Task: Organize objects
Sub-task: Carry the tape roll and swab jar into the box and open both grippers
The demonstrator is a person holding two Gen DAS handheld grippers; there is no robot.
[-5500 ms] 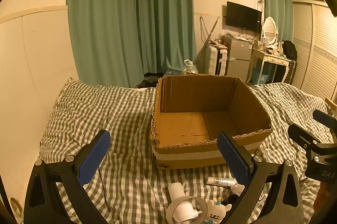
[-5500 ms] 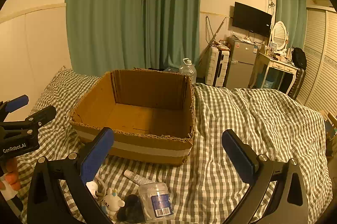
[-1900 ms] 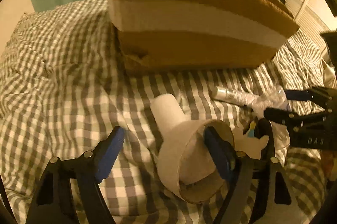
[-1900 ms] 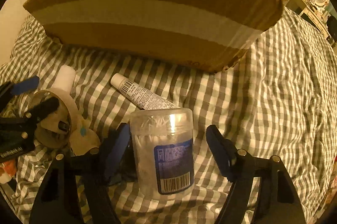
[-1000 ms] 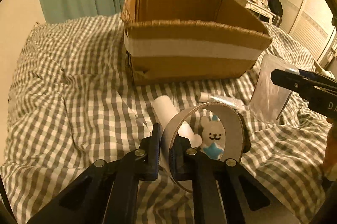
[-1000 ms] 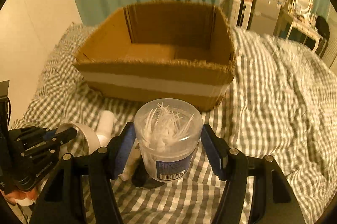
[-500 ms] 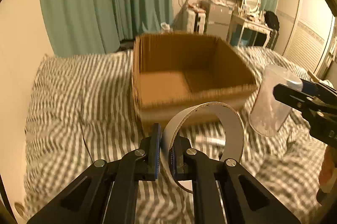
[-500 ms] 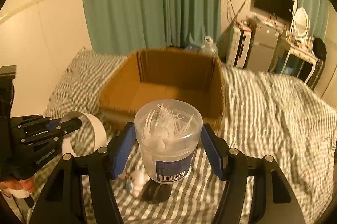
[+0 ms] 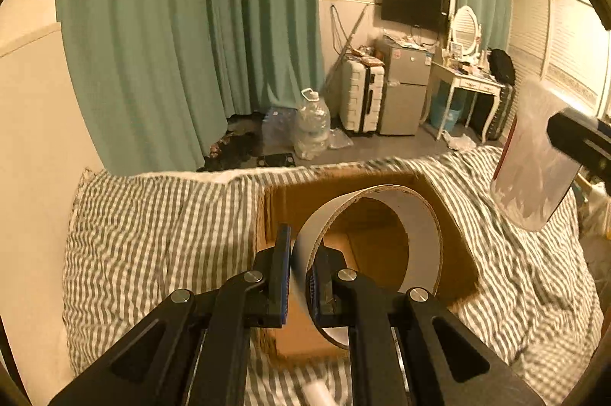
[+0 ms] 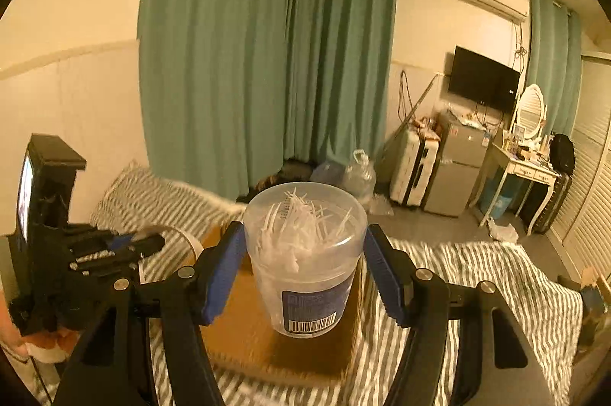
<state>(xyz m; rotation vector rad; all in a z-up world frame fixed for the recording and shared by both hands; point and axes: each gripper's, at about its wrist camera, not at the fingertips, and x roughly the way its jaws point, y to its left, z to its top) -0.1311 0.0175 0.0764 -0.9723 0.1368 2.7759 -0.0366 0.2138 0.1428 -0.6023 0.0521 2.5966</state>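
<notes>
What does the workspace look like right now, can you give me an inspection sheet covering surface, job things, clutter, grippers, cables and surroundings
Surface: bed under a grey-and-white checked cover, rumpled.
Job's things: open brown cardboard box on the bed; white tape ring and clear plastic tub of white picks, both held above it.
Clutter: a blurred white item at the left view's bottom edge.
Grippers: left gripper shut on the ring's wall; right gripper clamps the tub's sides.
Cables: wires hanging on the far wall.
Surroundings: teal curtains, white suitcase, small grey fridge, black wall television.
</notes>
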